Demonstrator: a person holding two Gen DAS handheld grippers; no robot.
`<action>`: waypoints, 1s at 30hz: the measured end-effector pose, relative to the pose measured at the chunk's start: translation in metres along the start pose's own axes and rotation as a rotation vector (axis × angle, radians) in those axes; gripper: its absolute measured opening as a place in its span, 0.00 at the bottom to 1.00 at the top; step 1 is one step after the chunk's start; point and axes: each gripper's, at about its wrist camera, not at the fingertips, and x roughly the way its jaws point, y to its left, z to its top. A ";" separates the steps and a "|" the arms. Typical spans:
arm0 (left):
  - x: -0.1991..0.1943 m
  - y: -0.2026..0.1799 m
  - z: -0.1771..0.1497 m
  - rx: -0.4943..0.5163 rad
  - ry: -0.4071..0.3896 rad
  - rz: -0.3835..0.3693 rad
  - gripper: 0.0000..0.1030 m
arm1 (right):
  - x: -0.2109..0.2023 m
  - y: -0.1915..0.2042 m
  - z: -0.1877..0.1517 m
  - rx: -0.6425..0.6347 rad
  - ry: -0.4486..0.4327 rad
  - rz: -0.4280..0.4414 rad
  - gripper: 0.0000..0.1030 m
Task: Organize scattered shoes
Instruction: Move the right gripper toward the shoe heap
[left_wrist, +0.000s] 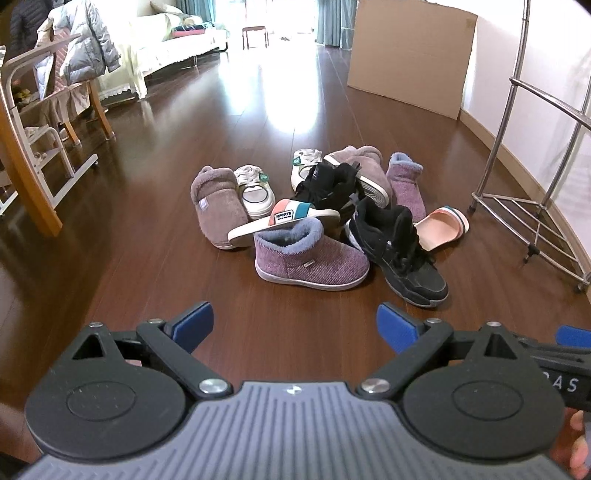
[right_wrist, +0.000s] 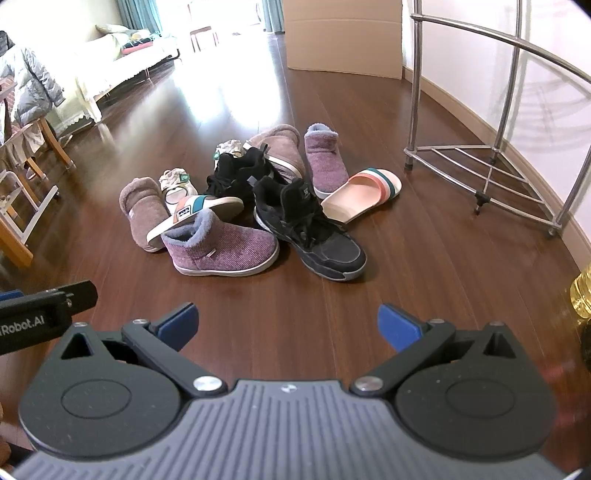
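Lying jumbled on the wooden floor (left_wrist: 155, 192), the shoes sat unsorted: a striped slide (left_wrist: 284, 220) rested across the near purple boot (left_wrist: 310, 258), beside a black sneaker (left_wrist: 402, 251). Both the left tool (left_wrist: 294, 323) and right tool (right_wrist: 288, 322) hovered short of the pile, spread wide, holding nothing.

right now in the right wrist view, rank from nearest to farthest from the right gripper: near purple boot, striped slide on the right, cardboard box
From the right gripper:
1. Near purple boot, just ahead, slightly left, at the pile's front.
2. Striped slide, farther back on the pile's right, beside the metal rack.
3. Cardboard box, far back by the wall.
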 end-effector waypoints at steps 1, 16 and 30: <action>-0.001 0.000 0.000 0.004 0.000 0.003 0.94 | 0.000 0.000 0.000 0.000 0.000 -0.001 0.99; -0.007 0.000 0.001 0.019 0.004 0.012 0.94 | -0.002 0.005 -0.002 -0.012 -0.011 -0.003 0.99; -0.011 0.005 0.004 0.012 -0.012 0.026 0.94 | 0.003 0.010 -0.002 -0.057 -0.027 -0.026 0.99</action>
